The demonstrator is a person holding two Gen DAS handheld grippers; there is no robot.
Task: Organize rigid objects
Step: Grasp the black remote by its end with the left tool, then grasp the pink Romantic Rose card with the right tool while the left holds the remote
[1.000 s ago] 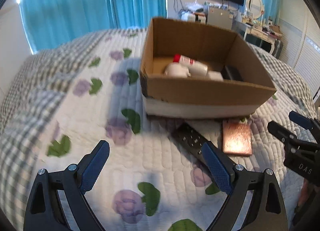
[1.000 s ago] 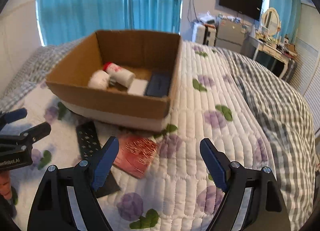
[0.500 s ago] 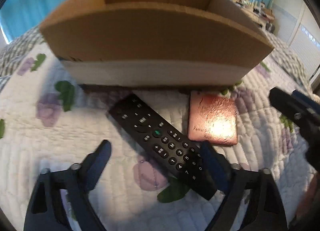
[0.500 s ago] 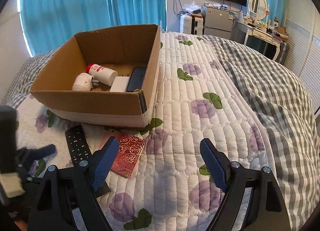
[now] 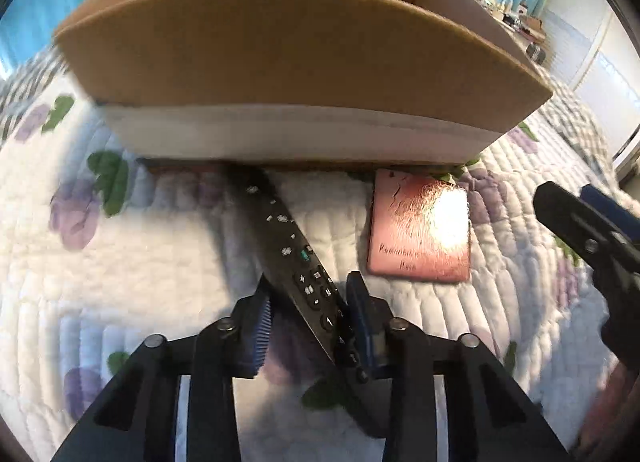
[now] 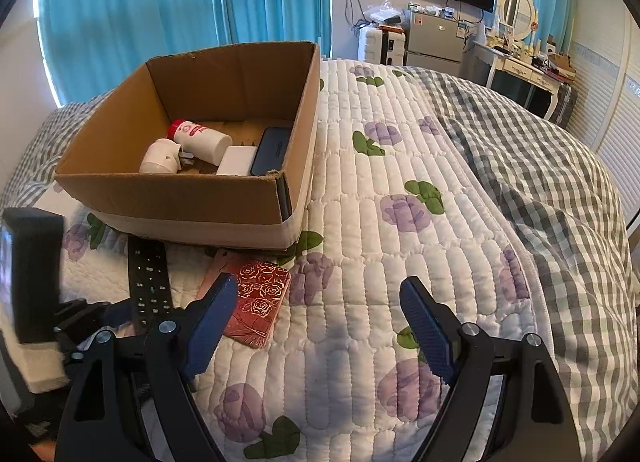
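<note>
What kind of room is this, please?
Most likely a bedroom: the box sits on a bed with a quilt, and a dressing table with a round mirror stands by the curtains.

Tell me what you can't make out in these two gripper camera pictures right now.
- Box contents: in the left wrist view the cardboard box near wall hides everything inside.
- Remote: its near end is covered by the left gripper; button labels are blurred.
- Pink case: glare washes out its print in the left wrist view; the right gripper finger covers one corner in the right wrist view.
- Desk clutter: too small in both views.
</note>
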